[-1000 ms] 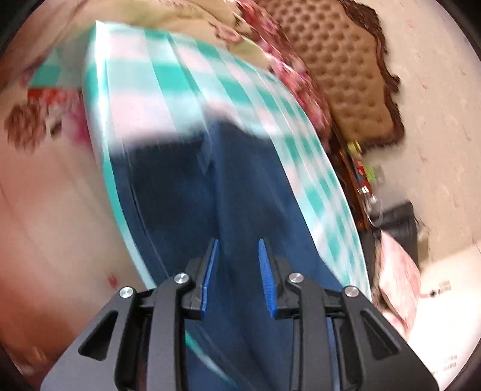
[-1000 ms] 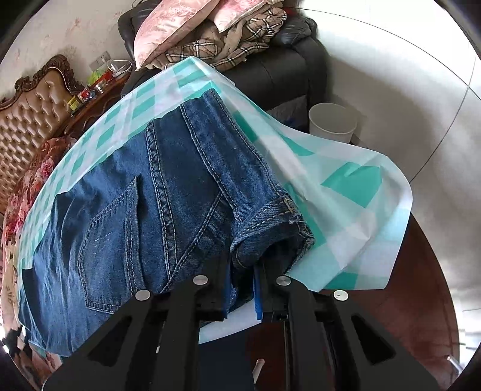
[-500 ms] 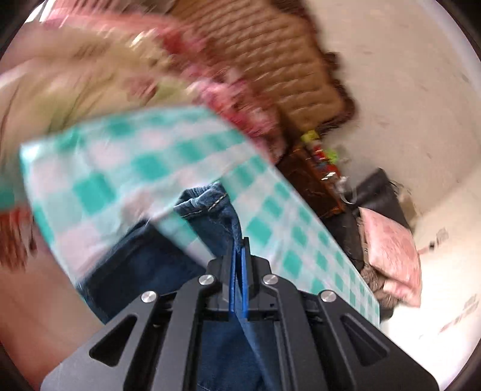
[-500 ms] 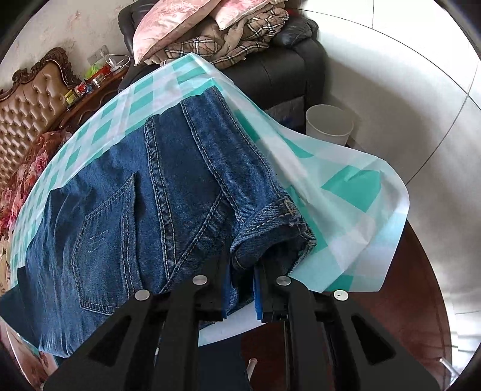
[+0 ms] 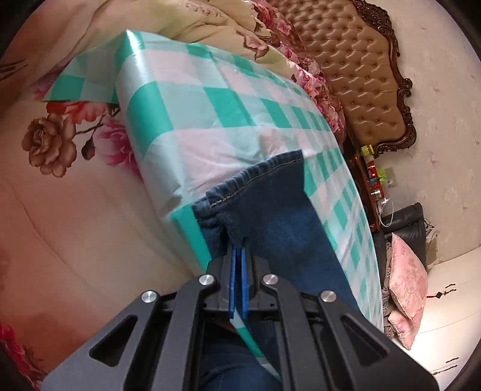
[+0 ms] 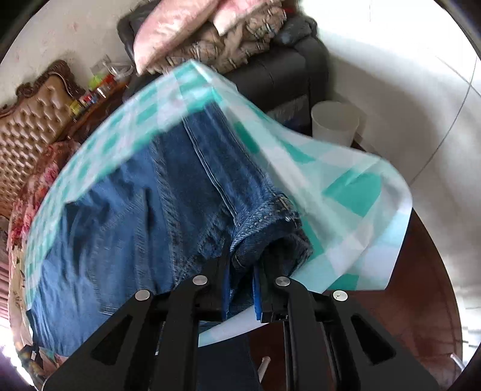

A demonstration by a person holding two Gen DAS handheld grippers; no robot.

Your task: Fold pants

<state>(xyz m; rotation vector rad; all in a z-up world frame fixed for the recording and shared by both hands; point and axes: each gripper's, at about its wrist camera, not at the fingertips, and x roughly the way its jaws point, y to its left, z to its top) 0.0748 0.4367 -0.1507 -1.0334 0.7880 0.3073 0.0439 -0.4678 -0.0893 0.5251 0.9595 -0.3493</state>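
Left gripper [image 5: 238, 249]: jaws closed, blue pads pinching the bunched hem of the jeans [image 5: 279, 216].
Right gripper [image 6: 243, 264]: jaws closed on the thick waistband of the jeans [image 6: 150, 216].
Jeans, place: spread ahead of both jaws on the checked cloth [image 5: 210, 120] over the bench [image 6: 427, 270].
Jeans, count: one pair.
Grippers, count: two.
Pink pillows, count: two, right of the left jaws [image 5: 405, 282].
White bin [image 6: 335, 123], count: one, beyond the right jaws.

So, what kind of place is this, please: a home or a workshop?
Most likely a home, probably a bedroom. A tufted headboard with a carved wooden frame stands behind floral bedding, and pink pillows lie piled on a dark sofa. The jeans lie on a checked cloth.
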